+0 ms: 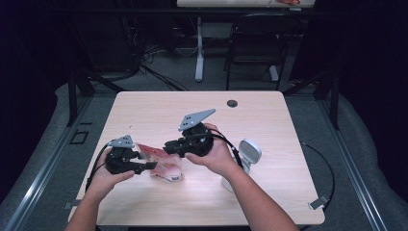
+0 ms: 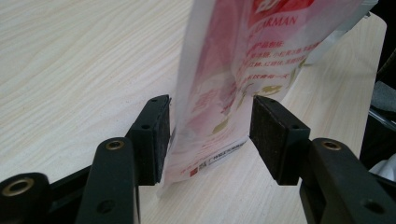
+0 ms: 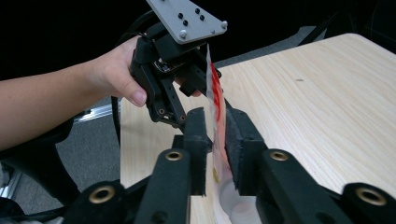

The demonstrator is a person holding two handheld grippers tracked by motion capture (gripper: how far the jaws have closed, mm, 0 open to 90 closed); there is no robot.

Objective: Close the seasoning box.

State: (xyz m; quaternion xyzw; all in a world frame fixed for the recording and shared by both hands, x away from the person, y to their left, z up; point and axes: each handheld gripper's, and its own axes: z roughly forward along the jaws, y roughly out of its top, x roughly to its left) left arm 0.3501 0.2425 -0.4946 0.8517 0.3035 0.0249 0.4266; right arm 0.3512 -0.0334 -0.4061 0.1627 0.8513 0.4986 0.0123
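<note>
On the near left of the table (image 1: 144,108) the left hand (image 1: 103,178) holds the left gripper (image 1: 144,167), pointed right and lying low over the wood. In the left gripper view its jaws stand wide, one on each side of a pink and white bag (image 2: 233,79); the left pad touches the bag's edge, the right pad stands just clear of its printed face, so nothing is pinched. The bag (image 1: 161,161) sits between the two grippers at the near middle-left of the table, its bottom resting on the wood and its red top edge up toward the left gripper. To its right the right hand (image 1: 216,156) holds the right gripper (image 1: 169,147), pointed left at the bag's top. In the right gripper view its jaws are slightly parted with the thin bag (image 3: 215,100) upright between them; the pads sit close on either side, and whether they press on it cannot be told. Farther right, near the right forearm, a white device (image 1: 249,153) stands on the table. A small dark hole (image 1: 232,103) marks the far edge.
</note>
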